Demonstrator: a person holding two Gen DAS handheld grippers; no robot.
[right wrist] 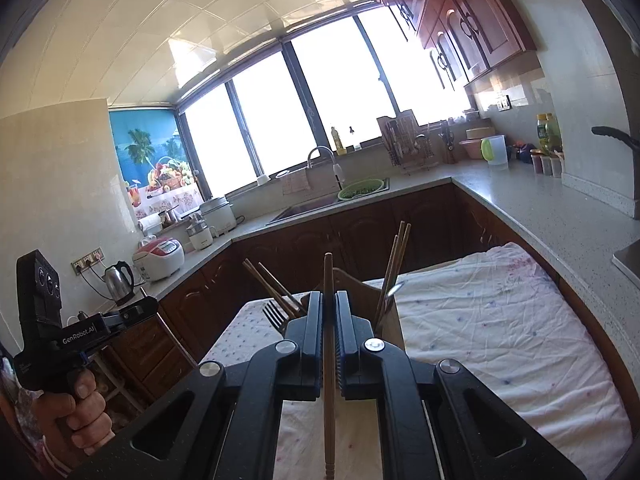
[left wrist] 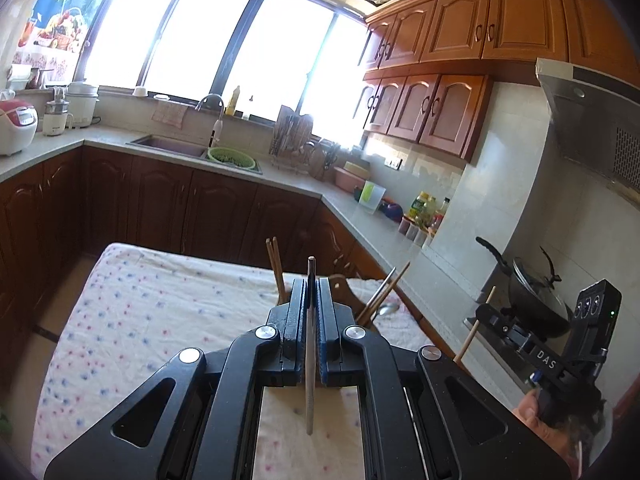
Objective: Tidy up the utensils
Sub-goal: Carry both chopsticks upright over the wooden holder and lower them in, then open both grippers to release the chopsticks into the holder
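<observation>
My left gripper [left wrist: 311, 284] is shut on a thin grey metal utensil handle [left wrist: 309, 360], held upright over the floral-cloth table [left wrist: 160, 312]. My right gripper [right wrist: 329, 298] is shut on a brown wooden chopstick [right wrist: 329, 360], also upright. Just beyond both grippers stands a wooden utensil holder [right wrist: 360, 284] with several chopsticks [right wrist: 396, 264] sticking out; a fork [right wrist: 274, 316] rests at its left and a spoon [left wrist: 389, 309] at its side. The right gripper also shows at the right edge of the left wrist view [left wrist: 486, 312], holding the chopstick [left wrist: 474, 330].
Kitchen counter [right wrist: 540, 208] wraps around the table, with a sink [left wrist: 172, 145], green colander [left wrist: 232, 158], dish rack [left wrist: 290, 140], bottles [left wrist: 426, 208] and a wok on the stove [left wrist: 536, 300]. Rice cooker [right wrist: 160, 258] and kettle [right wrist: 118, 280] stand at left.
</observation>
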